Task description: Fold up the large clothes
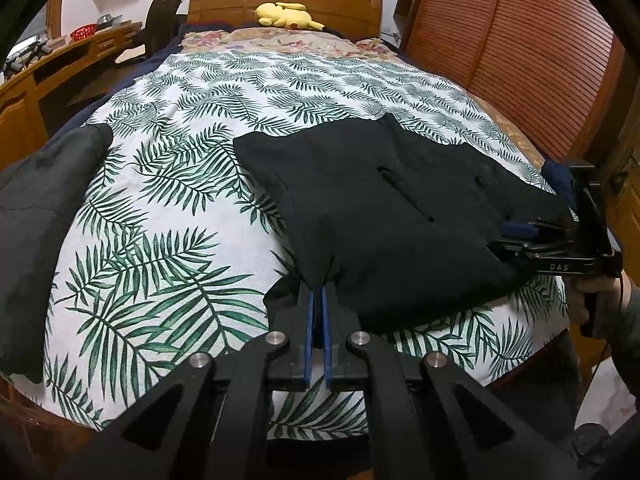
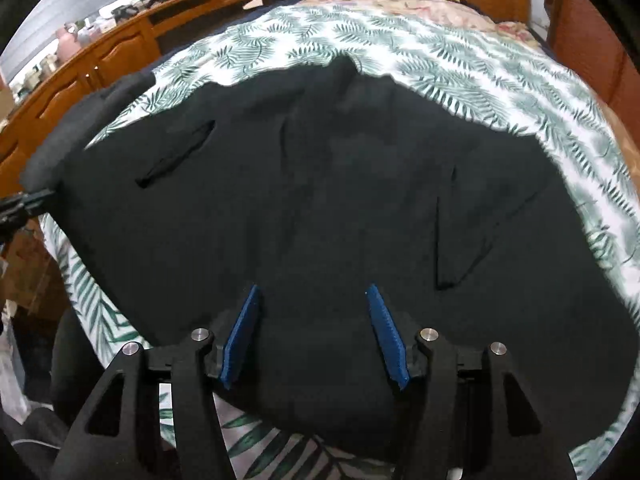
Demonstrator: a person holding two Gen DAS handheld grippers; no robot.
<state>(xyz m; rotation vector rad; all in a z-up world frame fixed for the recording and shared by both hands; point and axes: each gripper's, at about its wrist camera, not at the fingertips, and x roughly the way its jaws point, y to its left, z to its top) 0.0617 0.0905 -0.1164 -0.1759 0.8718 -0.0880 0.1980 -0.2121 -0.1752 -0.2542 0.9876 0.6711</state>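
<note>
So the fold looks only partly done. The large black garment of soft, matte cloth [image 1: 380,208] lies on the bed with the white, green-palm-leaf printed cover [image 1: 168,208], toward the foot of the bed and well short of the polished wooden headboard [image 1: 284,0]; the yellow plush toy [image 1: 286,14] lies just before that headboard. Its upper body is spread fairly flat, with a slanted pocket slit showing on each side, but the end farthest from the headboard is bunched and the outline is uneven.

The left gripper [image 1: 319,296] has its blue-padded fingers pressed together, pinching a ridge of the black cloth at the garment's edge farthest from the headboard. The right gripper [image 2: 316,328] hovers over the same end, further along that edge; its fingers stand about half spread with black cloth lying between them, and the pads do not look pressed on it, so I judge it has no hold.

A second, dark grey garment [image 1: 36,216] sits crumpled at the bed's side edge, away from the black one and apparently untouched.

Left to do, as I judge it: bring the sides and sleeves in, fold the length over, then deal with the grey piece
</note>
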